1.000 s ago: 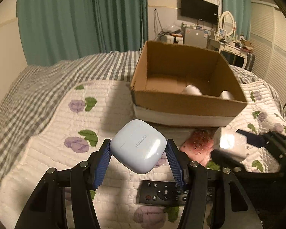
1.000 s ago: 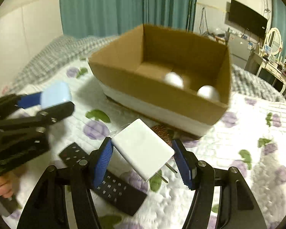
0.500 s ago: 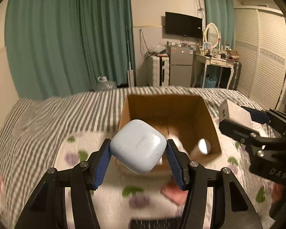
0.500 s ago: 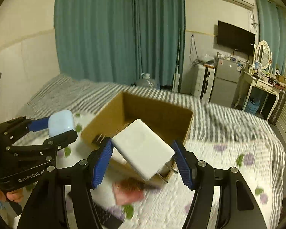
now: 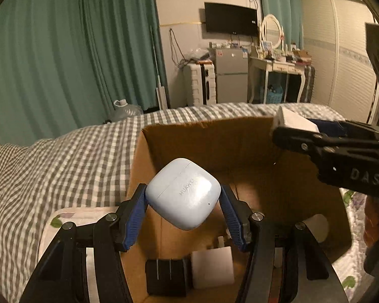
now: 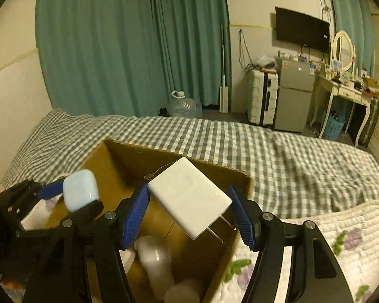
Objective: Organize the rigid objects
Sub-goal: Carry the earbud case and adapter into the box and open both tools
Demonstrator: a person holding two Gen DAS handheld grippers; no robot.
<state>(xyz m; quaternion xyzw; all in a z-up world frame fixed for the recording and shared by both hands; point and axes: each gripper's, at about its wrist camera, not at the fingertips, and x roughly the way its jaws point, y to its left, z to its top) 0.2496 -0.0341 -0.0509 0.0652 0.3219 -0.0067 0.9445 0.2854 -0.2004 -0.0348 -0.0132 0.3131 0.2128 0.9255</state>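
A: Nearest us, our left gripper (image 5: pixel 183 208) has its blue fingers (image 5: pixel 135 218) pressed on both sides of the pale blue earbud case (image 5: pixel 183 193), which hangs tilted above the cardboard box (image 5: pixel 214 141).

B: And our right gripper (image 6: pixel 189 210) grips the white charger (image 6: pixel 189 195) the same way, its two prongs (image 6: pixel 218 229) pointing toward five o'clock, also over the open box.

A: From the right wrist view we see the left gripper at nine o'clock of the charger, the case just beside the box's left wall. From the left wrist view the right gripper sits at two o'clock, over the box's far right corner.

B: Down inside the box, at six o'clock below the case, we see a black plug (image 5: pixel 168 276) and a white square block (image 5: pixel 212 267) side by side. Under the charger there are blurred pale rounded things (image 6: pixel 155 260); we cannot tell what they are.

A: The box rests on the bed; a floral quilt (image 6: pixel 341 240) lies at four o'clock, and the grey checked cover (image 6: pixel 240 141) runs beyond.

B: Farther off stand green curtains (image 6: pixel 128 45), a white suitcase (image 6: pixel 261 96), a small fridge (image 6: pixel 294 96) and a wall television (image 6: pixel 302 32).
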